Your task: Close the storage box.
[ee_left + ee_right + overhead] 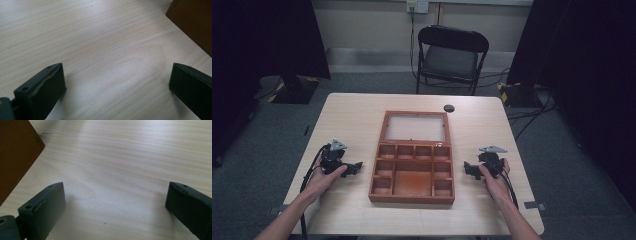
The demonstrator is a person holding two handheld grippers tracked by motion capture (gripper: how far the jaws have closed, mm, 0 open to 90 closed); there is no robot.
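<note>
left gripper: on the table, left of the wooden box, level with its near half; pointing right toward the box's left wall; just beside it, not touching.
left jaws: standing wide apart, nothing between them; bare tabletop in the gap in the left gripper view.
box from left jaws: ahead and off to the right in the left gripper view, one dark brown corner at the top right edge.
wooden box: mid-table, between the two grippers; long axis running near to far; lid thrown open and lying flat on the far side; small compartments along the far row and down both sides, one larger bay in the near middle; no contents made out.
right gripper: right of the box, level with its near half; pointing left toward the box's right wall; near it, apart.
right jaws: spread wide, holding nothing; bare tabletop between them in the right gripper view.
box from right jaws: ahead and to the left in the right gripper view, a brown wall at the top left.
nearer hand: about equal, each near its own side wall.
likely next move, as a judgement: reaching inward or far to the lid, from both sides.
hard to make out: lid panel pale, glass or lining not clear; hinges too small to tell; small dark round thing on the far table not identifiable; box mostly cut off in both gripper views.
</note>
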